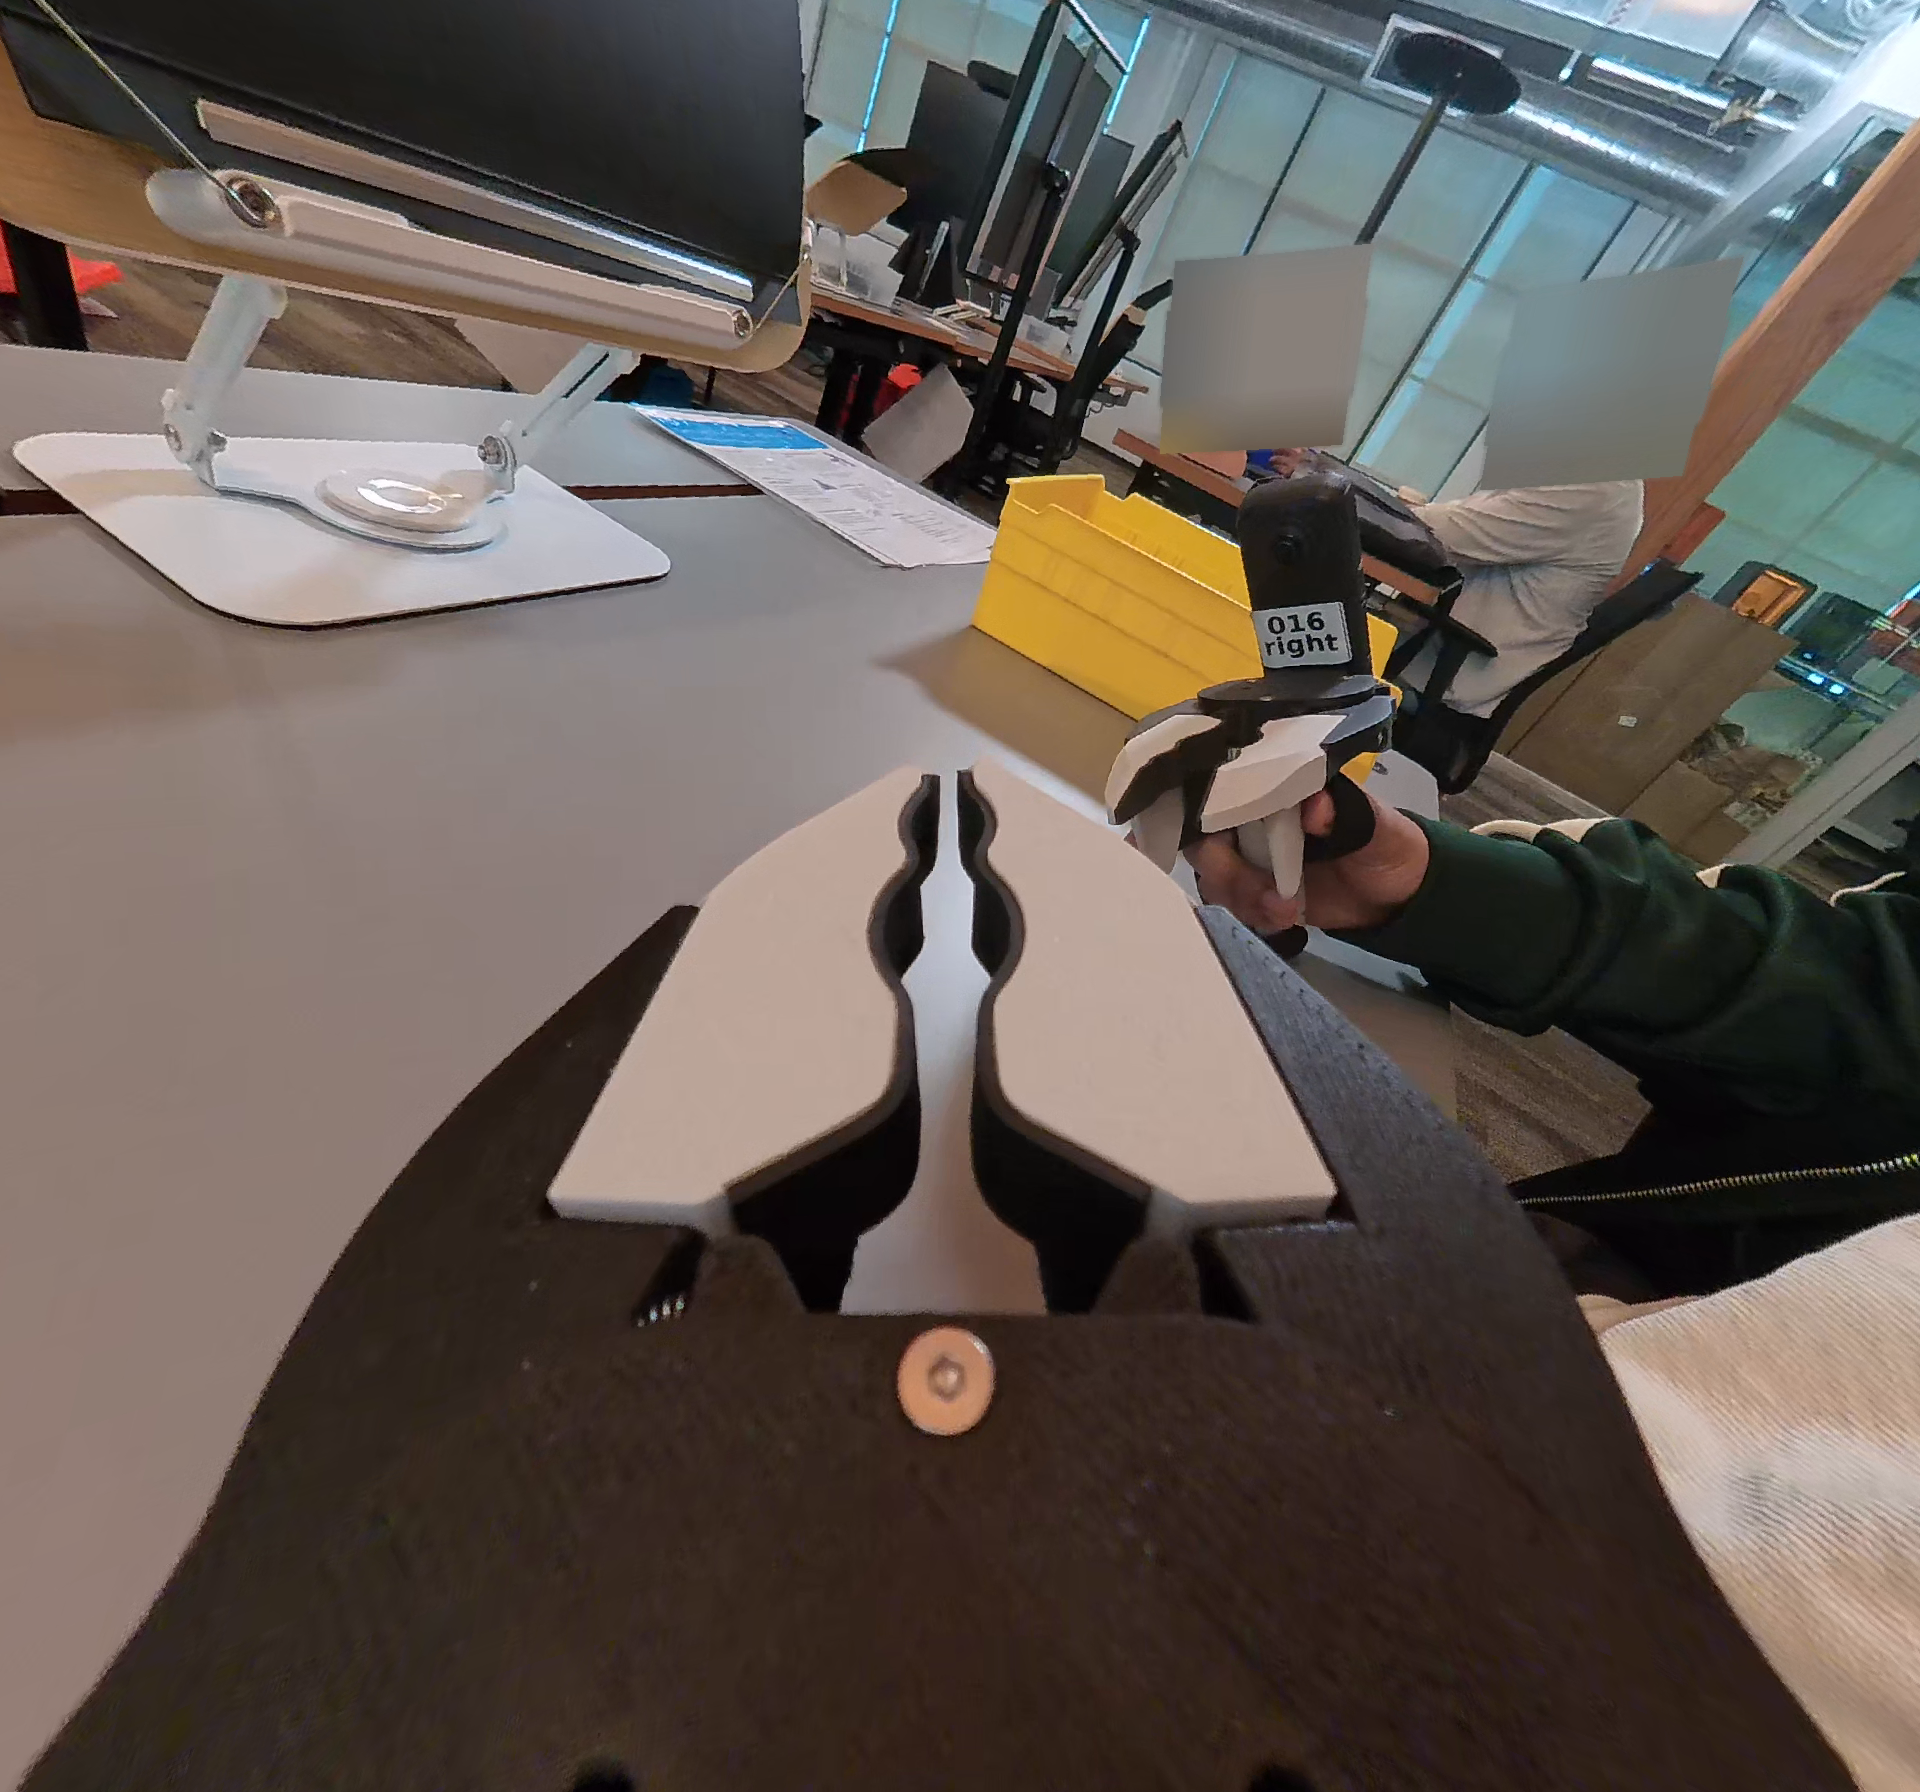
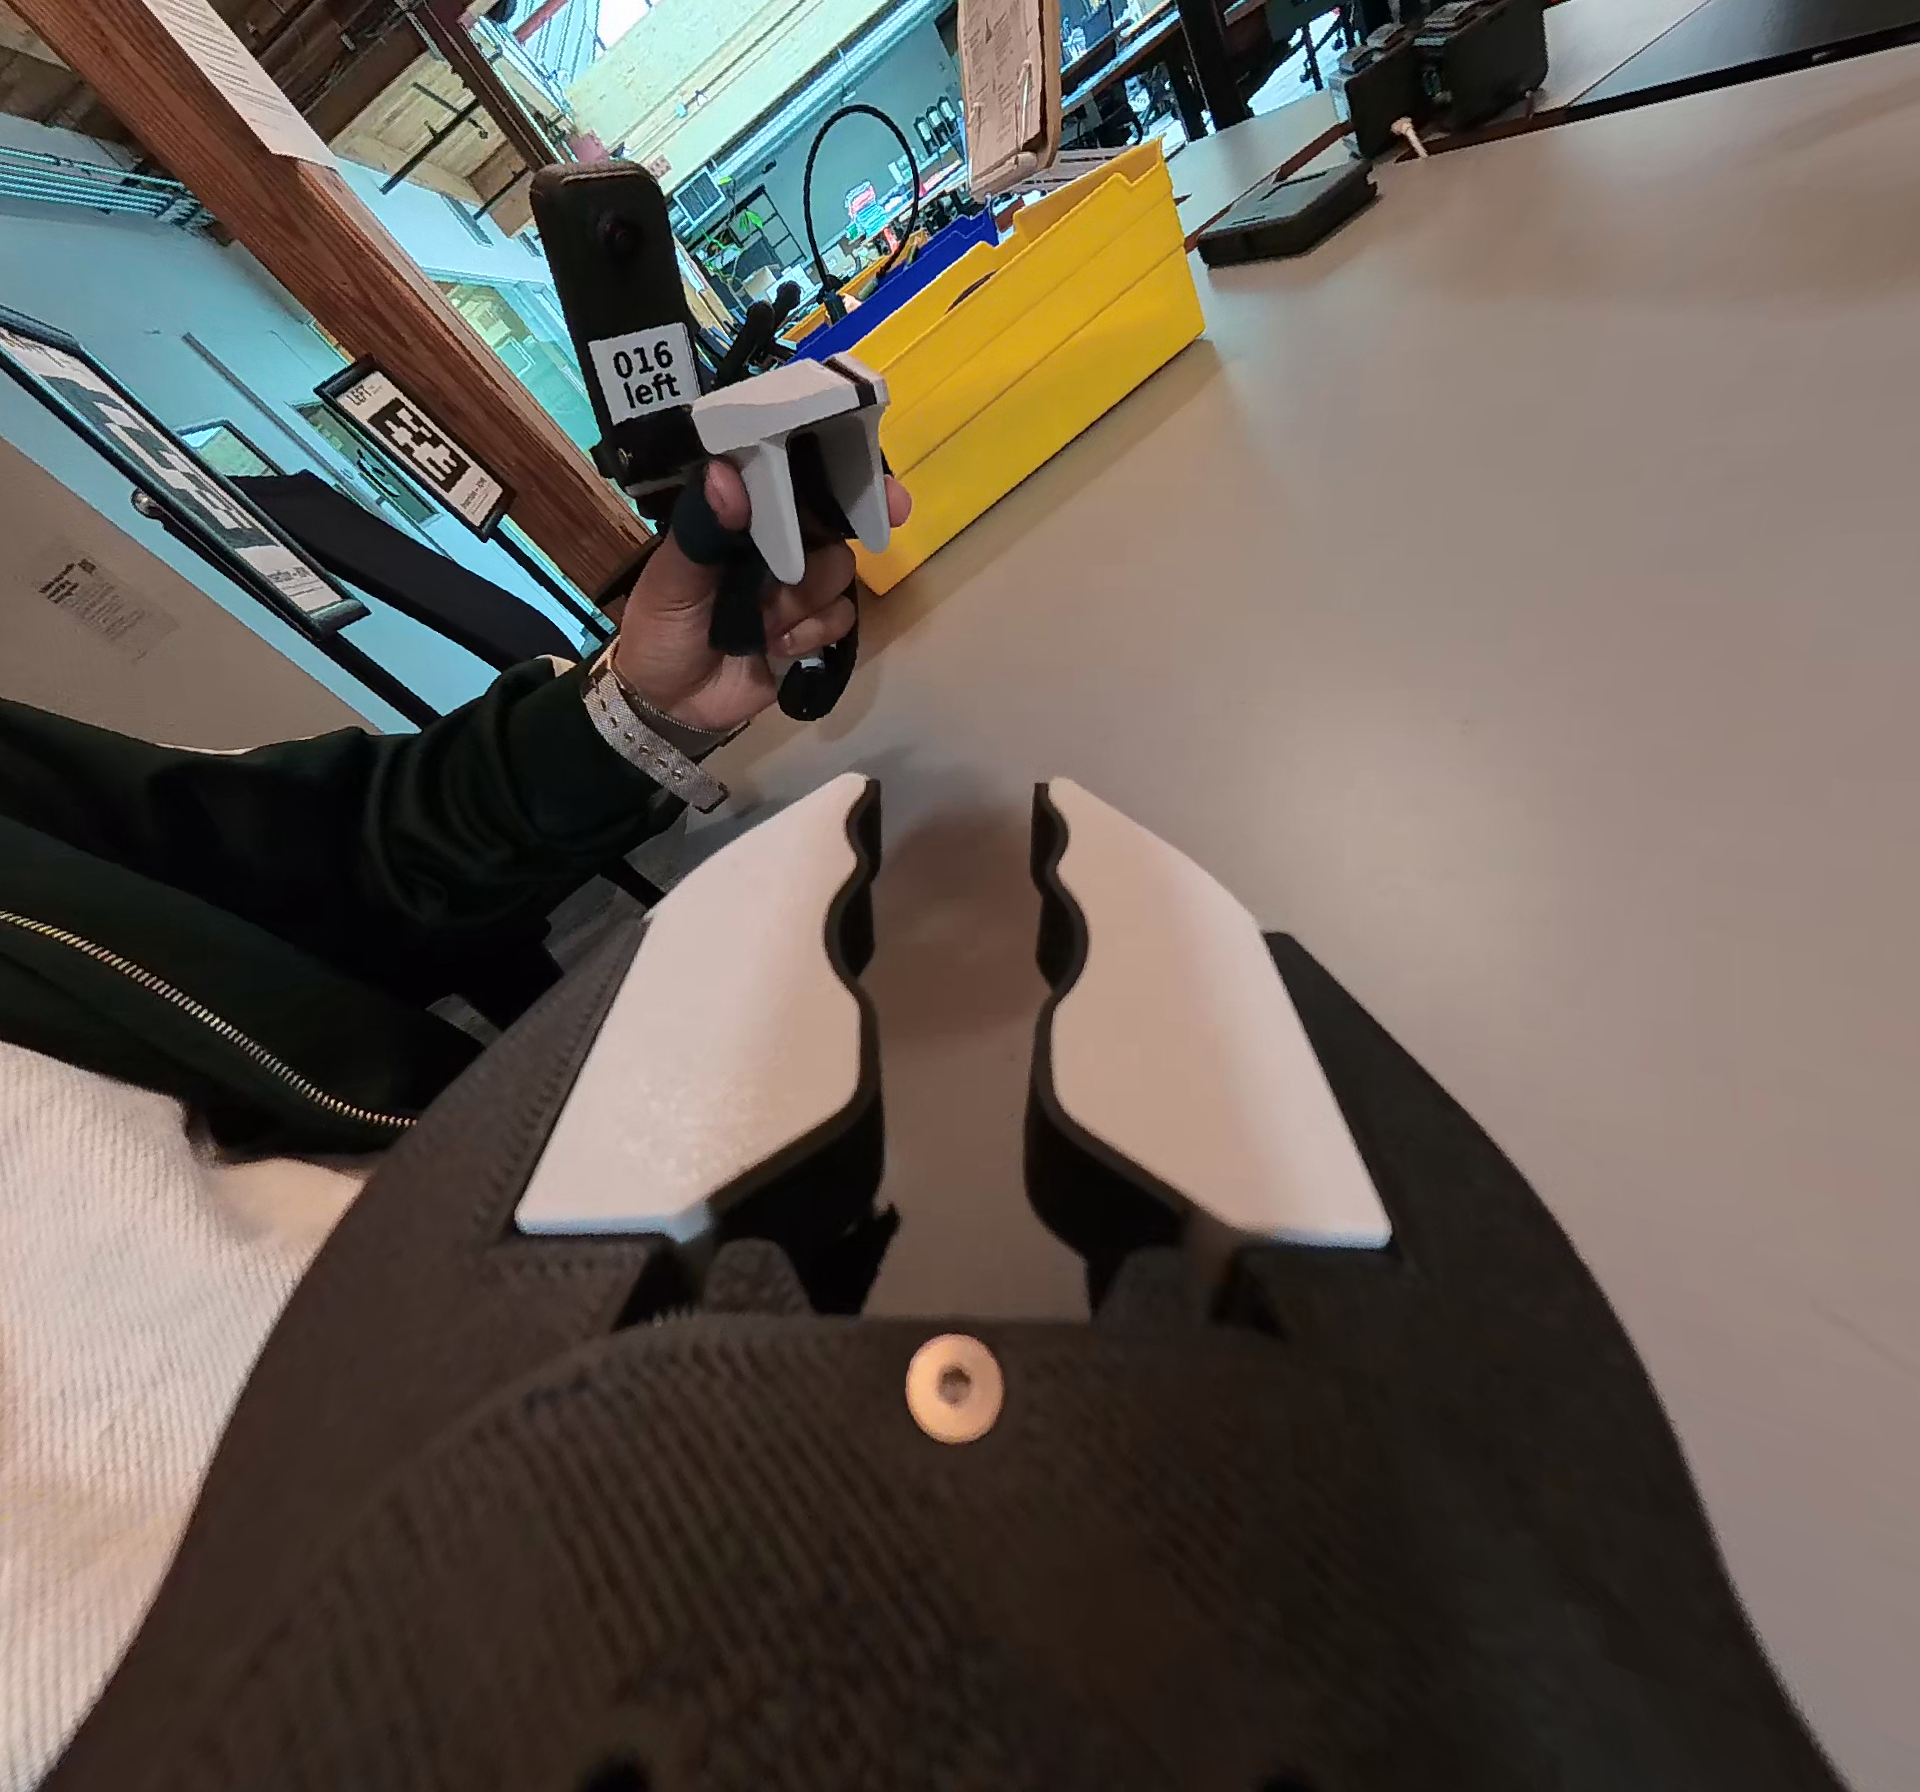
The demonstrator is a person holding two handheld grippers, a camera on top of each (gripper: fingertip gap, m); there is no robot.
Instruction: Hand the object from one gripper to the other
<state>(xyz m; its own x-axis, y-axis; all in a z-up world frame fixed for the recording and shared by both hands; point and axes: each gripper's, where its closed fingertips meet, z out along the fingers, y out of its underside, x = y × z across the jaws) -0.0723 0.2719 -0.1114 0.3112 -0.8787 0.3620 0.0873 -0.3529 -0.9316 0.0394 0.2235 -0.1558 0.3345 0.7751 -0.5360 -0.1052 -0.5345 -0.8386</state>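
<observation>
The left gripper point(image 1: 948, 786) is being held low over the grey table point(image 1: 416, 859) with its white fingers point(image 1: 790, 994) drawn almost together, only a thin slit being left between the tips and nothing being gripped there. The right gripper point(image 2: 956, 792) is being held with its fingers point(image 2: 717, 994) parted, and only bare tabletop is being seen through the gap. No item is being carried by either claw, so where the object to be handed over lies, and how it looks, cannot be told from these views.

Each gripper is being grasped by a hand in a dark green sleeve: the left hand point(image 2: 727, 620) in the right wrist view, the right hand point(image 1: 1340, 869) in the left wrist view. A black camera stick is being carried on top of each tool, and a white label with black print is being shown on each point(image 1: 1304, 636) point(image 2: 646, 376).

A yellow bin point(image 1: 1101, 589) is being seen on the table beyond the grippers. A printed sheet with a blue band point(image 1: 831, 485) is lying near a white laptop stand point(image 1: 343, 537). A framed sign with a black-and-white pattern point(image 2: 426, 443) is being displayed beside a wooden post point(image 2: 312, 215).
</observation>
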